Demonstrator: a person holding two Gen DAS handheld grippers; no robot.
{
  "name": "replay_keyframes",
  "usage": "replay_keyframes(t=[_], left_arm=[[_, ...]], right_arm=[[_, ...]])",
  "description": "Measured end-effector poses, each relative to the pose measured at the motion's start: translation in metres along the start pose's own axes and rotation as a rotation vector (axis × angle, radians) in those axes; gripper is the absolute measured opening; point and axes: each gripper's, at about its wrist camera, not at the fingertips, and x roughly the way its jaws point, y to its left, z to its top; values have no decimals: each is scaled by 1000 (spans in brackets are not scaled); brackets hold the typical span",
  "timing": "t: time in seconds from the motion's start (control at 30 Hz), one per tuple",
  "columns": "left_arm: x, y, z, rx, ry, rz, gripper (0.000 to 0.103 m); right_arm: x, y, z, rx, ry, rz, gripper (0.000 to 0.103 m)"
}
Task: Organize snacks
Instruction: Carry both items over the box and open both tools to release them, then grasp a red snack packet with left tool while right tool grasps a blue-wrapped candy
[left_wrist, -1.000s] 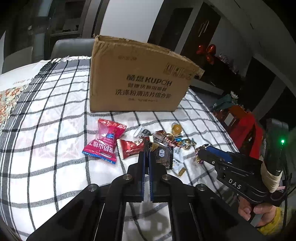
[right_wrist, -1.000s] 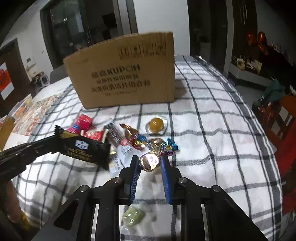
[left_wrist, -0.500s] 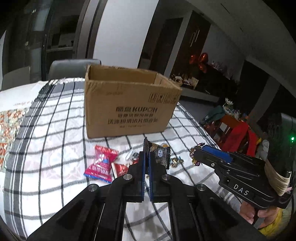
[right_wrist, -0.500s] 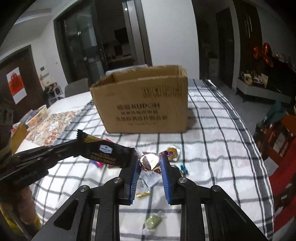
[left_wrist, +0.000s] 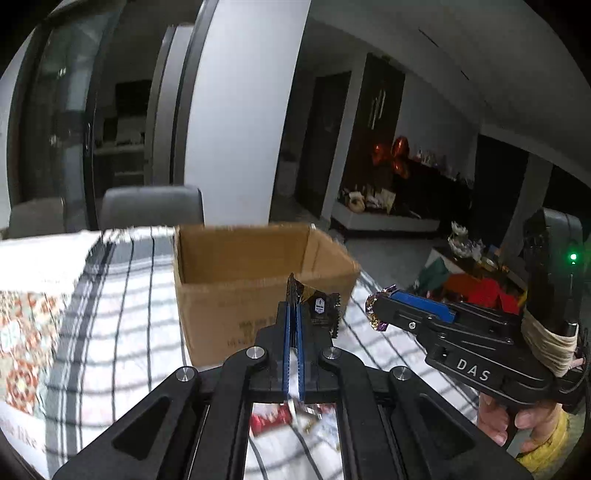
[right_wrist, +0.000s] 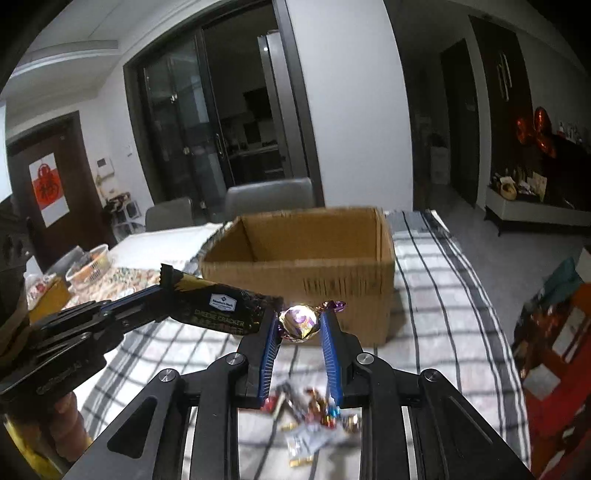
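My left gripper (left_wrist: 294, 314) is shut on a black cracker packet (left_wrist: 320, 309), held in the air in front of the open cardboard box (left_wrist: 258, 284). The packet also shows in the right wrist view (right_wrist: 221, 308). My right gripper (right_wrist: 298, 320) is shut on a gold and purple foil candy (right_wrist: 299, 322), also raised, just short of the box (right_wrist: 306, 269). In the left wrist view the right gripper (left_wrist: 376, 312) is to the right, the candy (left_wrist: 376, 308) at its tip. Several loose snacks (right_wrist: 314, 417) lie on the checked cloth below.
The table carries a black-and-white checked cloth (right_wrist: 424, 280) and a patterned mat (left_wrist: 22, 332) on the left. Bowls and a yellow box (right_wrist: 85, 264) stand at far left. Grey chairs (right_wrist: 269, 194) are behind the table. Red boxes (right_wrist: 554, 343) sit off the right edge.
Both grippers have risen from the snack pile with their items and moved toward the box; its open top now shows from above.
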Motion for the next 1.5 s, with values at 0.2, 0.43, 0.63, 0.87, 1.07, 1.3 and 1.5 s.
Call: replay_keyframes(t=[0.2,0.43,0.63,0.87,1.07,1.3,1.5], left_arm=[[5,3,33,37,-52,36,5],[23,12,64,73,-79,85,5],[52,22,78,78,-54,118,5],[62,27,75,80,-28,140,48],[49,23,61,88,8,173,49],[27,21,46,74,19,162,49],[4,19,35,91,6,158,51]], right_arm=[[17,-5,36,1,-12,12,25],[37,-9,73,-26,-30,8,25],[61,-12,90,-38,-6,5,26],[75,-20,86,-12,34,0,55],[57,-16,70,-40,35,-13,55],[34,-4,55,-63,23,3,55],[16,11,40,-96,5,25,55]])
